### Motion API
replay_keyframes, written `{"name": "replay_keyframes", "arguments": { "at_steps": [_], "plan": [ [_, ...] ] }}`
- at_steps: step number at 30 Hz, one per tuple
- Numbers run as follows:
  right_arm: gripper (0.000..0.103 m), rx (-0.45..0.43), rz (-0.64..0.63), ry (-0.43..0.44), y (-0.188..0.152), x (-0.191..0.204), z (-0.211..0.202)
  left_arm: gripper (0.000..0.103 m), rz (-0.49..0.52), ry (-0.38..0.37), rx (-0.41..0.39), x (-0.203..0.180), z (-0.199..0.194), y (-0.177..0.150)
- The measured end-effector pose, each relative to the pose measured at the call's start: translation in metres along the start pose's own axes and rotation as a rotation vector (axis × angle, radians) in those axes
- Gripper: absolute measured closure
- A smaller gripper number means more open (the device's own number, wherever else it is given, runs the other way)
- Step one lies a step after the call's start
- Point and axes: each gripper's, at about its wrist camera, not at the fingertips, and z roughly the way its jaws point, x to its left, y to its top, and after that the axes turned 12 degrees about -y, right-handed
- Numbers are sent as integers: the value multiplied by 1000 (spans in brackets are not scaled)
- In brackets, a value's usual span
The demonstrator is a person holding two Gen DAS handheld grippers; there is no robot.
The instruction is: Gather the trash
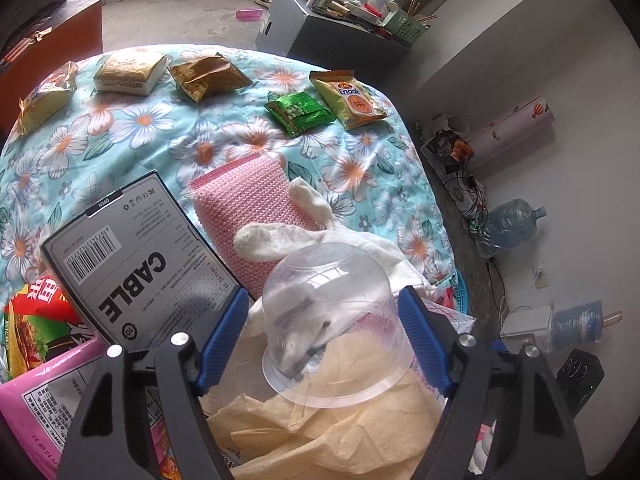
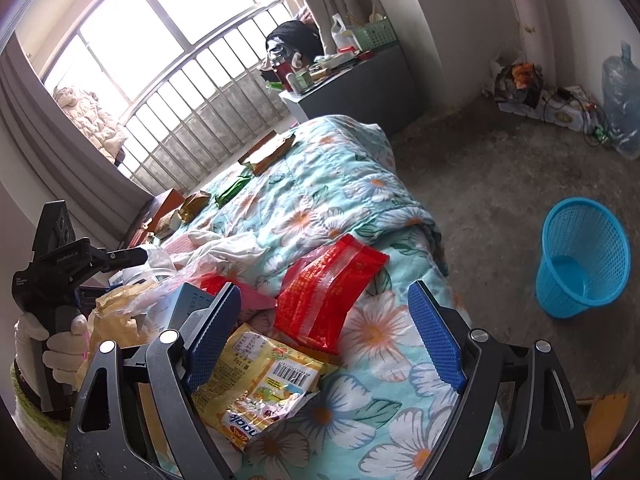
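Observation:
In the left wrist view an upturned clear plastic cup [image 1: 336, 320] lies on a heap of yellowish paper [image 1: 320, 436] and white cloth [image 1: 316, 236]. My left gripper [image 1: 323, 291] straddles the cup; the right pad [image 1: 424, 340] is at its wall and a narrow gap shows at the left pad [image 1: 222, 340]. In the right wrist view my right gripper [image 2: 324, 286] stands open above a red packet [image 2: 324, 300] and a yellow snack wrapper [image 2: 264, 384], gripping nothing. A gloved hand [image 2: 44, 344] holds the left gripper [image 2: 146, 258] at the far left.
A grey CABLE box [image 1: 140, 264], a pink mesh cloth [image 1: 256, 208] and a pink packet [image 1: 52, 400] crowd the cup. Several snack packets, such as a green one [image 1: 300, 112], lie across the floral quilt [image 1: 120, 128]. A blue waste basket [image 2: 580, 260] stands on the floor to the right.

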Motion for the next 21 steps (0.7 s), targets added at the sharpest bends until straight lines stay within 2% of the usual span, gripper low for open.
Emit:
{"name": "replay_keyframes", "arguments": {
  "at_steps": [1,7,12,17,21],
  "plan": [
    [22,6,5,5,1,-1,1,36,3,-7,-9,0,-1,0],
    [22,54,53,56,4,-8,9,36,54,-14,-76,-6,-12,-3],
    [23,114,113,107,9,-15,20,37,108,-16,-178,-12,-30,-6],
    [29,220,212,159,9,-25,41,37,182,8,-307,-19,-54,-9],
    [39,290,248,151,8,-29,63,37,207,14,-365,-20,-64,-11]
  ]
}}
